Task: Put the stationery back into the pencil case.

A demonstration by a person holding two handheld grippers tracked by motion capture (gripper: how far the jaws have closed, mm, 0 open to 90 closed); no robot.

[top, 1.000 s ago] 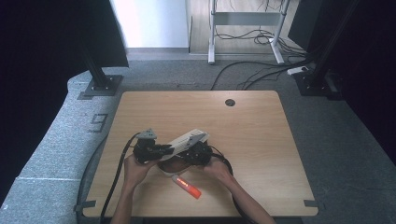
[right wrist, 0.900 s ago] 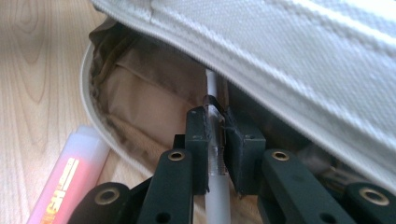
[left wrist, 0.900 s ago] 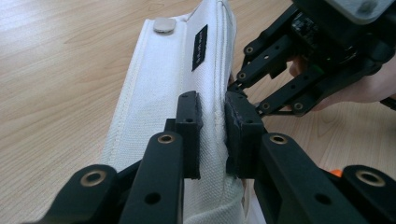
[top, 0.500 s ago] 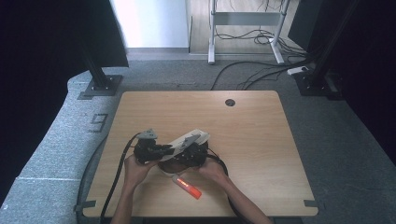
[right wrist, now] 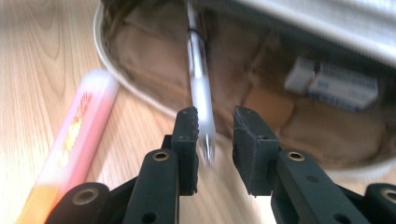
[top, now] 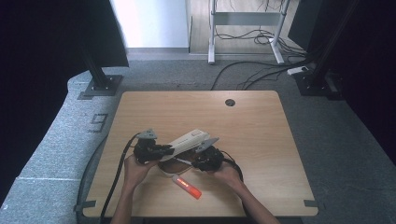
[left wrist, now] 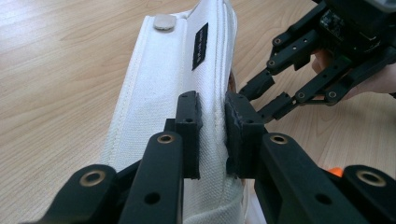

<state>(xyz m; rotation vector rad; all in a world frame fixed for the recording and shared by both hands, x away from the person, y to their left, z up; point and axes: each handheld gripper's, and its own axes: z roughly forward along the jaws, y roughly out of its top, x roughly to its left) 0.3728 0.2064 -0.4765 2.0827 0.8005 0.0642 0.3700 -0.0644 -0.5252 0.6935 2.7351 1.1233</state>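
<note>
On the light wooden worktop (top: 261,130), in the high view, the left hand-held gripper (top: 156,150) sits at the left end of a white canvas pencil pouch (top: 187,140), with the person's left hand (top: 135,169) behind it. In the left gripper view its jaws are pressed onto the raised flap of that pouch (left wrist: 173,79), pinching the fabric edge between the pads; a small black label (left wrist: 201,39) and a grey snap button (left wrist: 163,21) show on the flap farther up.

Below the pouch, near the front edge of the worktop, lies a pink and orange tube-shaped marker (top: 187,185), flat and angled, apart from both grippers.

To the right, the right hand-held gripper (top: 198,163) points at the pouch's open mouth. In the right gripper view its jaws (right wrist: 214,128) stand spread, with a white translucent pen (right wrist: 201,88) between them; the pen's upper end reaches into the tan-lined interior (right wrist: 261,107) of the pouch, and it is blurred. Whether either pad touches the pen I cannot tell. A white and blue eraser (right wrist: 334,84) lies inside the pouch, to the right of the pen. The marker (right wrist: 70,149) lies on the wood just left of the jaws.
</note>
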